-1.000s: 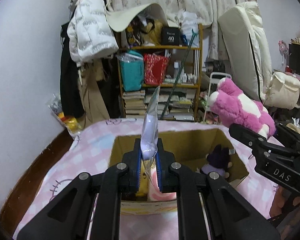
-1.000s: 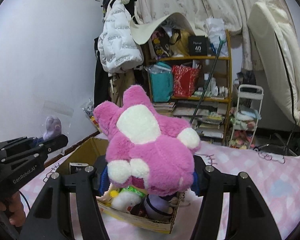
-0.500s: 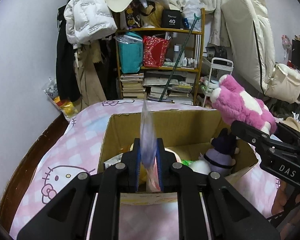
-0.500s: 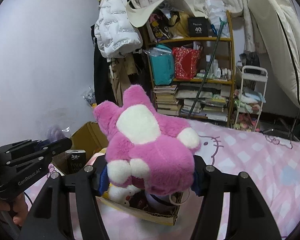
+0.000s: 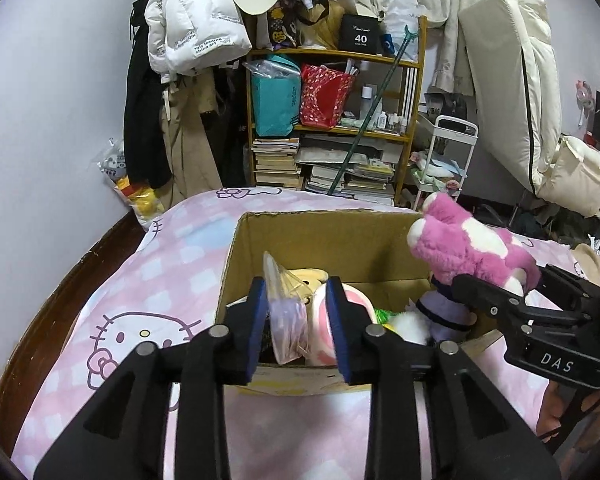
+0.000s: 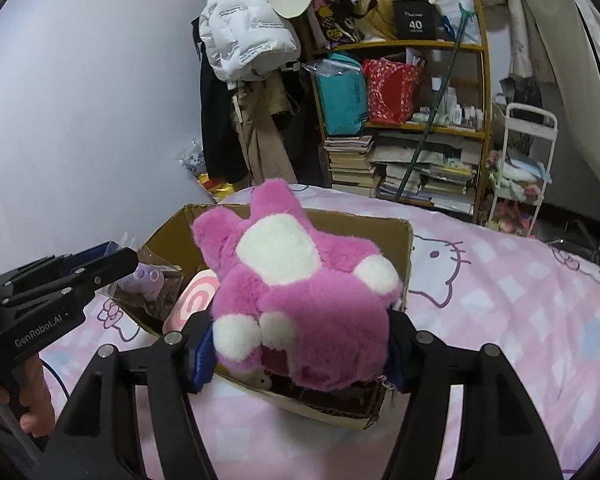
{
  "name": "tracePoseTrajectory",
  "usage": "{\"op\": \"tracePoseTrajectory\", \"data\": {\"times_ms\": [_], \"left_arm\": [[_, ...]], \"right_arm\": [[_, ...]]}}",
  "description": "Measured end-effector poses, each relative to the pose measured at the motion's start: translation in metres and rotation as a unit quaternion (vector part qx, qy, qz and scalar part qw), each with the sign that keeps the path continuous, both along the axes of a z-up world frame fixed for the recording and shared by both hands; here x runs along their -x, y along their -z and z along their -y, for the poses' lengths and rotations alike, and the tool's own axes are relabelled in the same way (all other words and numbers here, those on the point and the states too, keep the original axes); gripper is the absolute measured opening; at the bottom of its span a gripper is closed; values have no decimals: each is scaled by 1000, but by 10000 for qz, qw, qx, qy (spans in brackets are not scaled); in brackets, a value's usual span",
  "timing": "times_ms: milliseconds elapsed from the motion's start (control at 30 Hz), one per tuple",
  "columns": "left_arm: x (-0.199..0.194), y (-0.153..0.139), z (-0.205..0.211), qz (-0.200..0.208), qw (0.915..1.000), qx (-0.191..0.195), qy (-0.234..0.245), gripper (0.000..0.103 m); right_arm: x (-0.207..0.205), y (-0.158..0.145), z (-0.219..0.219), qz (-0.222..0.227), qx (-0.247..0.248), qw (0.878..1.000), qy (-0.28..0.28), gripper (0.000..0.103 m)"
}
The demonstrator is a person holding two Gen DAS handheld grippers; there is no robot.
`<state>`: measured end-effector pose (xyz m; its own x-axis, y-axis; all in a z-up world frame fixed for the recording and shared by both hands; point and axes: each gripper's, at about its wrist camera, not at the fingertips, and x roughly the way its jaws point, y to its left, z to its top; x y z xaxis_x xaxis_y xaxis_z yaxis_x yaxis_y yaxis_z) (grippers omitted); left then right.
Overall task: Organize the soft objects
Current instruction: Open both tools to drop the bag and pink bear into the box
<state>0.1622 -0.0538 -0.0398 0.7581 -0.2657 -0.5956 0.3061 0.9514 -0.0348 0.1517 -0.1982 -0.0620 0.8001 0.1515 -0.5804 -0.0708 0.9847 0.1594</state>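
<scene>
An open cardboard box (image 5: 324,236) sits on the pink Hello Kitty bedspread and holds several soft toys. My left gripper (image 5: 298,316) is open at the box's near edge; a clear plastic bag with a small purple toy (image 5: 284,320) lies loose between its fingers, dropping into the box. The bag also shows in the right wrist view (image 6: 146,280), in the box. My right gripper (image 6: 296,356) is shut on a big pink and white plush bear (image 6: 300,292), held over the box's right side. The bear also shows in the left wrist view (image 5: 472,256).
A pink round cushion (image 5: 348,308) and a white and purple plush (image 5: 440,312) lie in the box. A loaded wooden shelf (image 5: 336,128), hanging coats (image 5: 180,80), a white trolley (image 5: 448,156) and a leaning mattress (image 5: 516,92) stand beyond the bed.
My left gripper came down to the box and opened, letting go of the plastic bag. My right gripper moved the pink bear lower and over the box.
</scene>
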Motion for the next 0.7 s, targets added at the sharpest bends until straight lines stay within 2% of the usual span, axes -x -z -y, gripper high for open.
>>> {"op": "tracePoseTrajectory", "data": {"times_ms": [67,267,400,633,700], "left_arm": [[2,-1,0,44,10000,-10,-4,50],[6,-4,3,134,9999,-41,46,63],[10,-8,2,287,9995,-13,88,64],[23,-16,0,531,9985,-156,-30,67],[29,-19,-3,599,9979,-245,-94,71]], "right_arm": [[2,0,-3,18,60,10000,-20,70],[5,-4,-2,42,144,9999,-29,71],[9,-7,0,137,149,9998,34,80],[19,-16,3,303,263,9991,151,81],[25,-20,3,377,327,9986,193,88]]}}
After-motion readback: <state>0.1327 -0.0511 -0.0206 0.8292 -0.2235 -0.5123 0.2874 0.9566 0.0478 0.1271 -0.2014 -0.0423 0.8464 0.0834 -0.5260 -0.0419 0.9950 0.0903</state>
